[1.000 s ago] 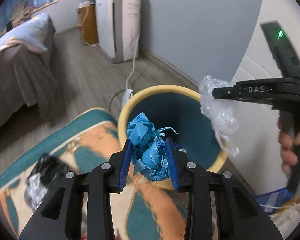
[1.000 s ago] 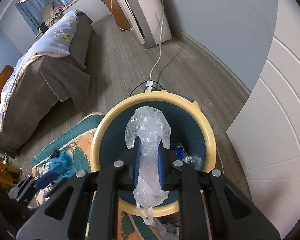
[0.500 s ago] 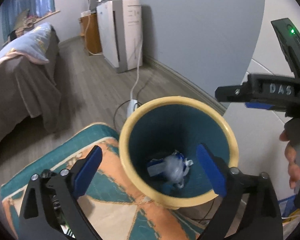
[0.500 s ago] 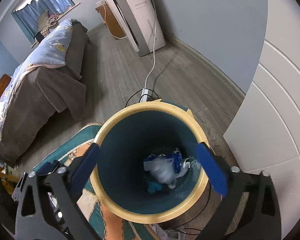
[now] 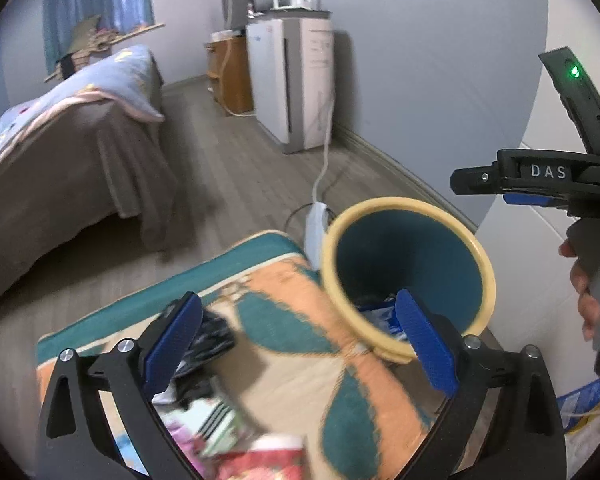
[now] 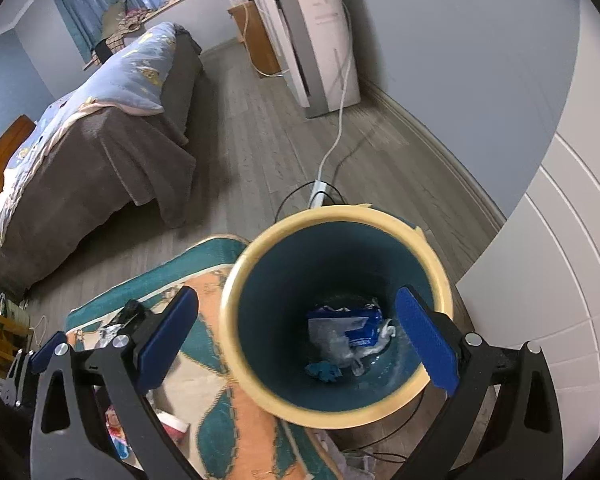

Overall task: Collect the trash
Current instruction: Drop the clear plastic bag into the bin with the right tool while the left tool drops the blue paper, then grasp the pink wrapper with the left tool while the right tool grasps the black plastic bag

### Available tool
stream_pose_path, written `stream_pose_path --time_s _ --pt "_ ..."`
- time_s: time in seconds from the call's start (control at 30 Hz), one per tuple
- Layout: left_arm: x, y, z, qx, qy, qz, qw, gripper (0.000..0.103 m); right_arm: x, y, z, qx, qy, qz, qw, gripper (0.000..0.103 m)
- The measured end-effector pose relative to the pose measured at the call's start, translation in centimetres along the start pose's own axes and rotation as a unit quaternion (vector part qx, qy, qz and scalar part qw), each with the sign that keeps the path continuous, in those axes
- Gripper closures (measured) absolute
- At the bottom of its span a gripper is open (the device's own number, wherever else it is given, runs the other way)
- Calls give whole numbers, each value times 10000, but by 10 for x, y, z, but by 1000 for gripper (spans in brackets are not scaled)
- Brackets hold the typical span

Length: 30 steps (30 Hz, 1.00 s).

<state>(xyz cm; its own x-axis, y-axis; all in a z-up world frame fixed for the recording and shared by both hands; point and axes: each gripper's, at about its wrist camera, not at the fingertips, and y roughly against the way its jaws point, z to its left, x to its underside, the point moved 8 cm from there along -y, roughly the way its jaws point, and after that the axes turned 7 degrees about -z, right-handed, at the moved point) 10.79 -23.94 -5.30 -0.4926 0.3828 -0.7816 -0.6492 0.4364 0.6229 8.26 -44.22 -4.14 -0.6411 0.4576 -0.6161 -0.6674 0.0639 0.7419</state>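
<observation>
Both grippers stand with fingers spread wide and nothing between them. The left gripper [image 5: 298,340] hangs above the patterned mat [image 5: 284,320], its right-hand finger [image 5: 426,346] overlapping the near rim of the bin [image 5: 485,264]. The right gripper [image 6: 296,336] is directly over the bin [image 6: 230,300], looking straight down into it, with one finger [image 6: 428,340] just inside the rim line and the other [image 6: 168,330] outside it, over the mat [image 6: 204,360].

The bin is a round container with a cream-yellow rim and a dark teal inside, standing upright at the edge of the mat. At its bottom lies the collected trash [image 6: 348,332]: a blue-and-white wrapper, crumpled clear plastic and a small blue scrap beside them. From the left wrist view only a sliver of this trash [image 5: 380,312] shows over the rim.

On the mat, away from the bin, loose items lie uncollected: a black crumpled bag [image 5: 208,340] under the left gripper's left-hand finger, and blurred printed packaging [image 5: 220,424] nearer the camera; its details cannot be made out.

Beyond the bin, a white power strip [image 6: 318,192] lies on the wooden floor [image 6: 240,120], its cable running to a white appliance [image 6: 320,32] against the wall. A bed [image 6: 100,120] with a grey cover stands farther off from the bin.
</observation>
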Motion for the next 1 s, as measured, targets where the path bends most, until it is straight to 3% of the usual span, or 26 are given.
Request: stream_pose_path --time_s 0.43,0.63,0.87,1.0 --pt "30 90 132 -946 660 -36 9933 6 17 9 91 -335 808 11 9962 6" --pt "61 103 175 -1332 1023 27 9858 5 42 -8 129 -446 1223 280 9911 6" --pt "97 82 187 -1233 1364 319 9824 5 72 -39 162 -420 1530 590 9856 6" --pt "131 44 165 -928 1436 856 9816 5 76 -59 172 -257 1601 684 9844 6"
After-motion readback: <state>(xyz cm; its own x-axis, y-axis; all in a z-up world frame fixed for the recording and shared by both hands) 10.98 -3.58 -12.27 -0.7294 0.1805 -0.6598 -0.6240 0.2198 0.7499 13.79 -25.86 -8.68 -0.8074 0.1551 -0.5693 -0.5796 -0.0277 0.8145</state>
